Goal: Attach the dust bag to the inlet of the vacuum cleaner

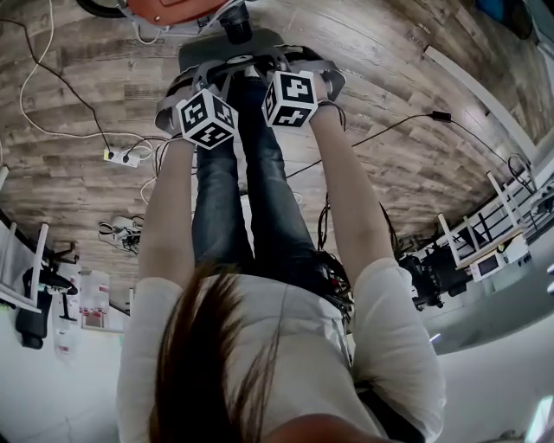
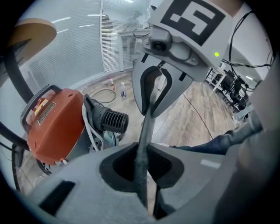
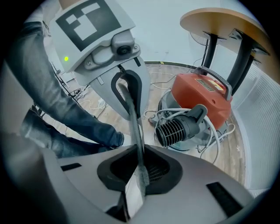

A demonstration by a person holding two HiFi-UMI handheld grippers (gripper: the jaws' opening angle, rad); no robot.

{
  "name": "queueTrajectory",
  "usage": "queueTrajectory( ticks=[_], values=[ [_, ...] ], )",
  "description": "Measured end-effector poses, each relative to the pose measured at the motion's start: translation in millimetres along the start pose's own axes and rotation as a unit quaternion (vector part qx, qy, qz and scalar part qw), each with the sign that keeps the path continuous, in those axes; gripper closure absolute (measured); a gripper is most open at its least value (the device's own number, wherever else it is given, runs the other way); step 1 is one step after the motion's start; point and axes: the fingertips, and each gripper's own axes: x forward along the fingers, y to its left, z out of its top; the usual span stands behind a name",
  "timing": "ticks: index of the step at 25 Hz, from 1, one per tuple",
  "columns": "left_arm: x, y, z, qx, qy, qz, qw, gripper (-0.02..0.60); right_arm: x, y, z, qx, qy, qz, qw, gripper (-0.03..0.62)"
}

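Note:
Both grippers hold the grey dust bag stretched between them, low over the wooden floor. My left gripper is shut on one thin grey edge of the bag. My right gripper is shut on the opposite edge, where a white card strip shows. In the head view the left gripper and the right gripper hang side by side just short of the orange vacuum cleaner. The vacuum's orange body and its black ribbed part lie close ahead.
A person's legs in jeans stand right behind the grippers. Cables and a white power strip lie on the floor at the left. A round wooden table on black legs stands over the vacuum. White cord coils around the vacuum's base.

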Motion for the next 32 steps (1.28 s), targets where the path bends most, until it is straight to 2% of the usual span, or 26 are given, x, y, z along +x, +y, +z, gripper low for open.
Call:
queueTrajectory(
  ticks=[15, 32],
  values=[
    [12, 14, 17, -0.010, -0.003, 0.002, 0.9999, 0.541, -2, -24, -13, -0.011, 0.012, -0.002, 1.000, 0.551],
    [8, 35, 20, -0.011, -0.002, 0.014, 0.9998, 0.541, -4, -43, -3, -0.040, 0.012, -0.004, 0.999, 0.553]
  ],
)
